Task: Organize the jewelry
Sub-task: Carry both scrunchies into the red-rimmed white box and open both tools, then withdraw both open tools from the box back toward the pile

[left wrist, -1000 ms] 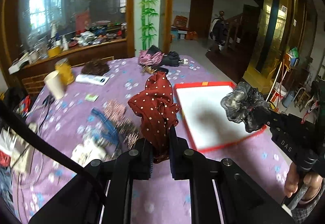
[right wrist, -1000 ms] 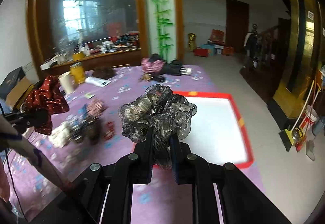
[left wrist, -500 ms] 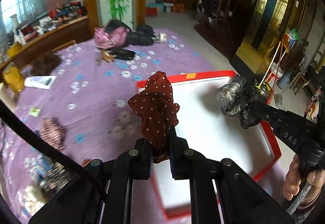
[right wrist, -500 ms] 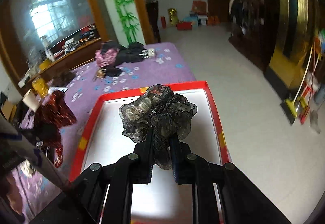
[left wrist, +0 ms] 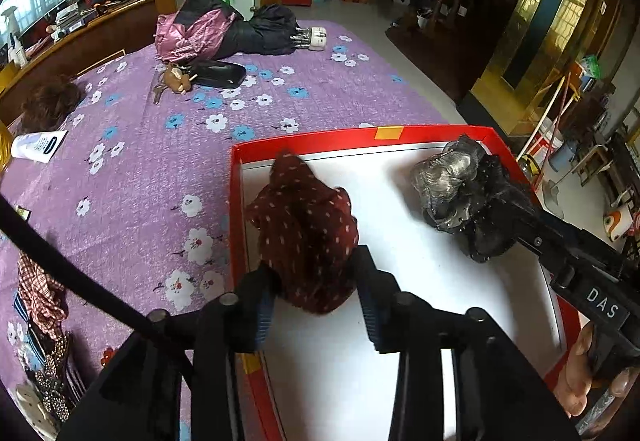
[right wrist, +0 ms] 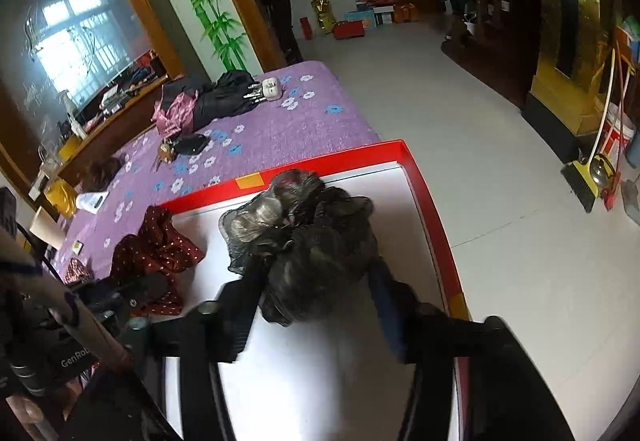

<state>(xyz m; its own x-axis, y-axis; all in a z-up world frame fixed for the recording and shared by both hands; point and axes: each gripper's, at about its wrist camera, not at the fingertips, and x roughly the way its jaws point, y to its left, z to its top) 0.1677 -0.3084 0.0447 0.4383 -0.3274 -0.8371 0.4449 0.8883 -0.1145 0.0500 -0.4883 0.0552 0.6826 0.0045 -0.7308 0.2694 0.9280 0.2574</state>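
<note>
A dark red polka-dot scrunchie [left wrist: 306, 229] lies on the white floor of the red-rimmed tray [left wrist: 316, 139], at its far left. My left gripper [left wrist: 314, 281] is open, its jaws spread either side of the scrunchie. A grey-black gauze scrunchie [right wrist: 304, 245] lies in the tray's far right part; it also shows in the left wrist view [left wrist: 460, 189]. My right gripper [right wrist: 316, 281] is open around it. The red scrunchie also shows in the right wrist view [right wrist: 160, 245], as does the tray [right wrist: 424, 185].
The tray sits on a purple flowered cloth [left wrist: 160, 161]. A folded umbrella [left wrist: 240, 29], a black case [left wrist: 218, 75] and keys lie at the far end. More hair accessories [left wrist: 40, 321] lie at the left. The table's right edge drops to the floor [right wrist: 520, 241].
Both grippers came down into the tray and opened. The red scrunchie and the grey-black scrunchie, held before, now rest on the tray floor.
</note>
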